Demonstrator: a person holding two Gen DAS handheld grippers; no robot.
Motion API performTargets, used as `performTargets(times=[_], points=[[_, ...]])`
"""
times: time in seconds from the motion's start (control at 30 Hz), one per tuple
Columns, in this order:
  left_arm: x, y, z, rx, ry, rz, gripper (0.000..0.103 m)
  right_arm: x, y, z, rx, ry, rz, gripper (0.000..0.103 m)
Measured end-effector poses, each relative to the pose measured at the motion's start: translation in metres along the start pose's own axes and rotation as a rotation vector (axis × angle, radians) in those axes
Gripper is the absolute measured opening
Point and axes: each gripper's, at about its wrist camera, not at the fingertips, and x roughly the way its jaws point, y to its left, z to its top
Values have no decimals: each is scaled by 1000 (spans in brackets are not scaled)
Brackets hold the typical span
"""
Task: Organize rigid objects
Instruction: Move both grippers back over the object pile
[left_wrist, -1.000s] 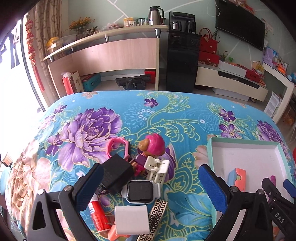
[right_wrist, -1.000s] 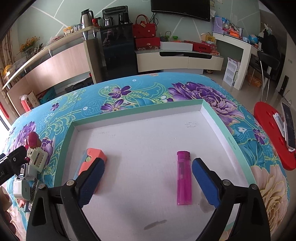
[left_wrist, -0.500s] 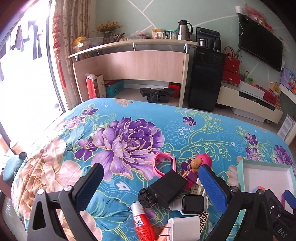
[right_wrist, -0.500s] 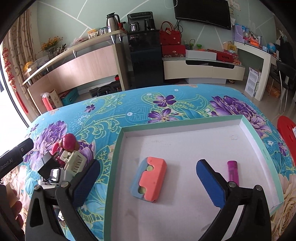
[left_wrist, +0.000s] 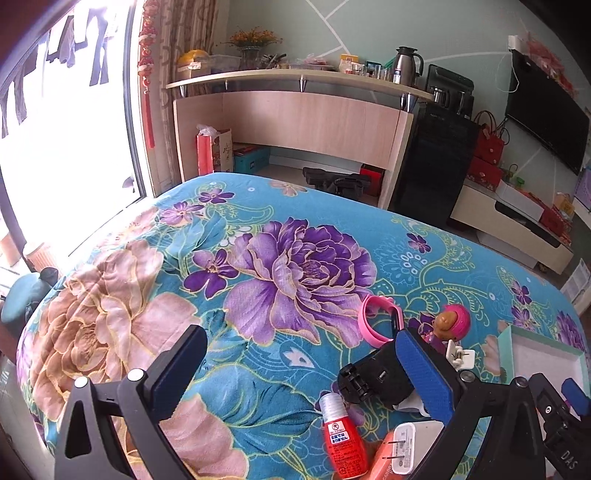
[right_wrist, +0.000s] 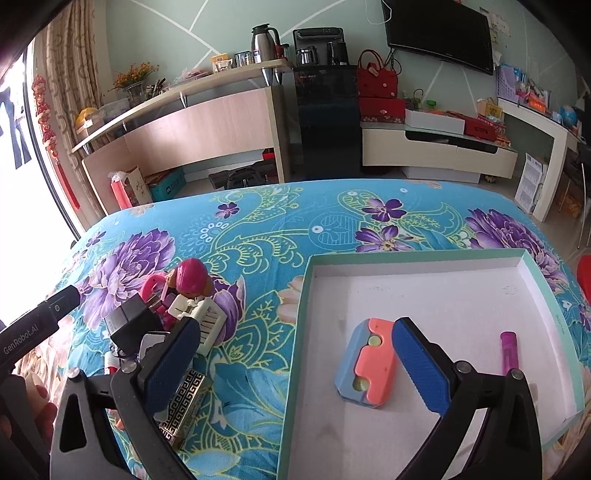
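While both jaws gape empty, the right gripper (right_wrist: 295, 354) hovers above the tray (right_wrist: 417, 254), the left gripper (left_wrist: 303, 358) beside it.

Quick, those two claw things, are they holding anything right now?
Left gripper: open, holding nothing, above the flowered cloth.
Right gripper: open wide, holding nothing, over the edge of the tray.

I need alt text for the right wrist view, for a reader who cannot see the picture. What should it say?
The open, empty right gripper hovers over a floral cloth, between a pile of small objects on its left and a white tray on its right. In the tray lie a blue-and-orange block and a purple lighter.
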Motion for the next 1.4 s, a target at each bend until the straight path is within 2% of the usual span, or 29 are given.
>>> performTargets(times=[0.13, 0.37, 0.53, 0.73, 0.9, 1.17, 1.4], points=[[6, 15, -5, -18, 60, -26, 103, 8, 15, -3, 2, 45, 92, 103], [14, 24, -20, 56, 165, -23, 103, 14, 44, -16, -63, 101, 127, 103], [21, 34, -27, 21, 235, -36, 103, 12, 60, -28, -106, 136, 142, 103], [29, 45, -30, -37, 273, -48, 103, 18, 87, -40, -190, 170, 158, 103], [37, 43, -34, 10, 316, -11, 103, 23, 105, -49, -244, 178, 155, 103], [42, 48, -36, -24, 340, -33, 103, 31, 111, -52, -239, 186, 151, 102], [43, 41, -36, -12, 355, -58, 103, 35, 107, -52, -216, 201, 158, 75]])
